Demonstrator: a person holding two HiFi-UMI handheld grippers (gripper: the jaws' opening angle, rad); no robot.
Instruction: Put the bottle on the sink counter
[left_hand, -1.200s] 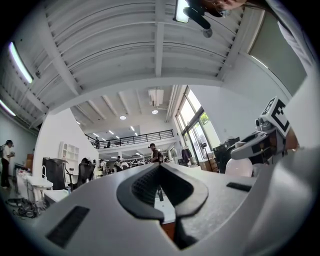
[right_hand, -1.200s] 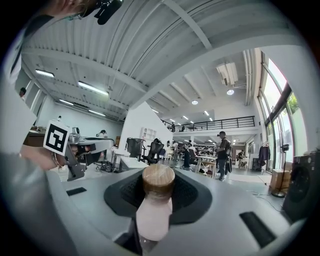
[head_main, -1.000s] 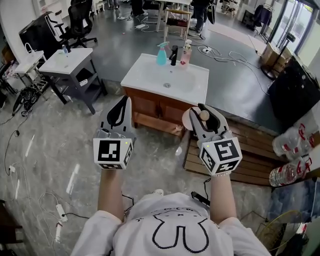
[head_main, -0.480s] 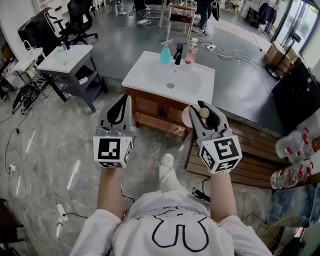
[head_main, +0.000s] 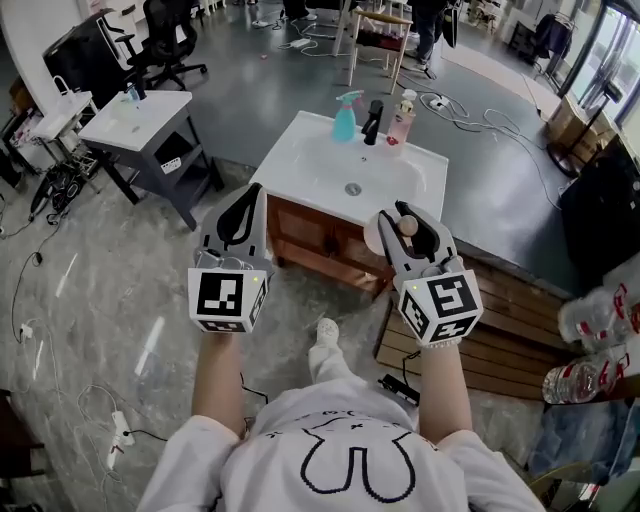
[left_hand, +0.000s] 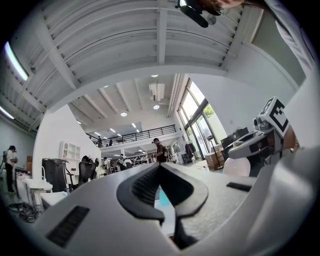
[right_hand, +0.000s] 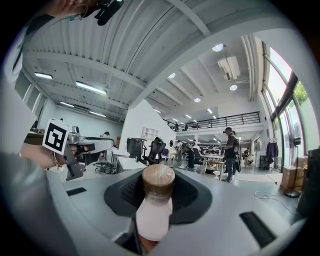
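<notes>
Bottle (head_main: 374, 238), pale pink with a wooden cap, sits clamped in your right claw (head_main: 403, 214) in the head view, short of the white sink desk (head_main: 292, 165) ahead. A blue spray bottle (head_main: 345, 118), a black tap (head_main: 373, 120) and a pump bottle (head_main: 402, 118) line that desk's far edge. A wooden pallet (head_main: 500, 325) lies on the floor to its right and a small grey desk (head_main: 140, 115) stands to its left. Your left claw (head_main: 252, 192) hovers alongside. In the left gripper view its jaws are closed together, empty. In the right gripper view the jaws grip the bottle's body, with the cap toward their tips.
</notes>
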